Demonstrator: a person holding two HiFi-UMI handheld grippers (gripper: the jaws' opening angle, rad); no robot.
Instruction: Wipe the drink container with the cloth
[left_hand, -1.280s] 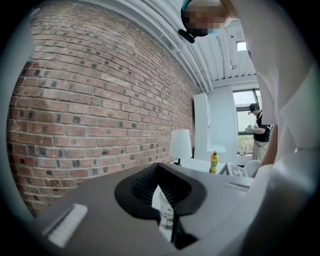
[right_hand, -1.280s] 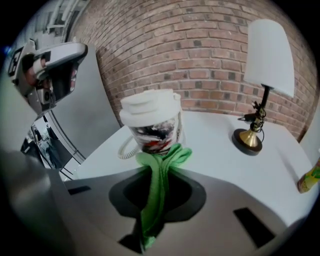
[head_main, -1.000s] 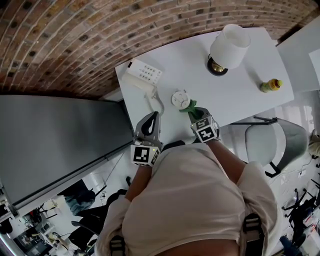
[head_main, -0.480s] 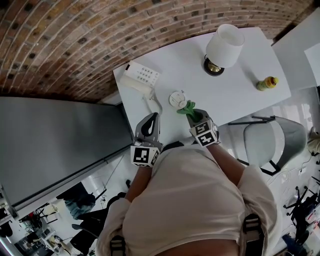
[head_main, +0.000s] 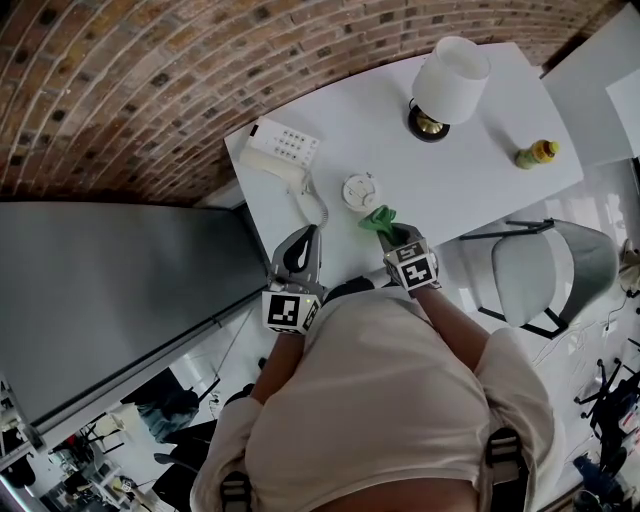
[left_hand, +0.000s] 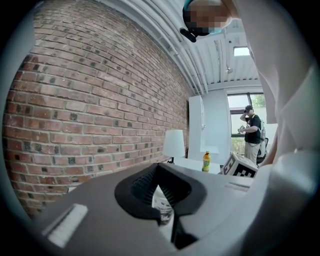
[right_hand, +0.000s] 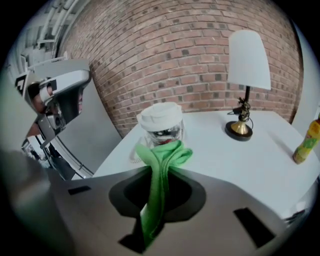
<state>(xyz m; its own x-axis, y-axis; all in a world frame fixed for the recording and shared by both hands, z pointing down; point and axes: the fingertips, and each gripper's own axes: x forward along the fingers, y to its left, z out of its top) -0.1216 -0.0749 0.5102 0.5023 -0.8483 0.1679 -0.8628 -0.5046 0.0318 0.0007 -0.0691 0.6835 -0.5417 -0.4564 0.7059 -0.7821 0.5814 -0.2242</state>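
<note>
The drink container (head_main: 360, 191) is a small clear jar with a round white lid, standing near the front of the white table (head_main: 470, 190). In the right gripper view the drink container (right_hand: 161, 125) stands just beyond the jaws. My right gripper (head_main: 393, 232) is shut on a folded green cloth (head_main: 379, 217), and the cloth (right_hand: 160, 160) sticks out right next to the jar; whether it touches the jar I cannot tell. My left gripper (head_main: 303, 238) hovers at the table's front edge, shut and holding nothing. Through its jaws the drink container (left_hand: 161, 202) shows.
A white desk phone (head_main: 282, 148) with a curly cord sits at the table's left. A white-shaded lamp (head_main: 452, 85) on a brass base stands at the back, and a yellow bottle (head_main: 536, 153) stands far right. A grey chair (head_main: 545, 275) stands beside the table. A brick wall runs behind.
The head view has shifted slightly. Both grippers keep nearly the same places relative to the container, with the cloth still held in the right one.
</note>
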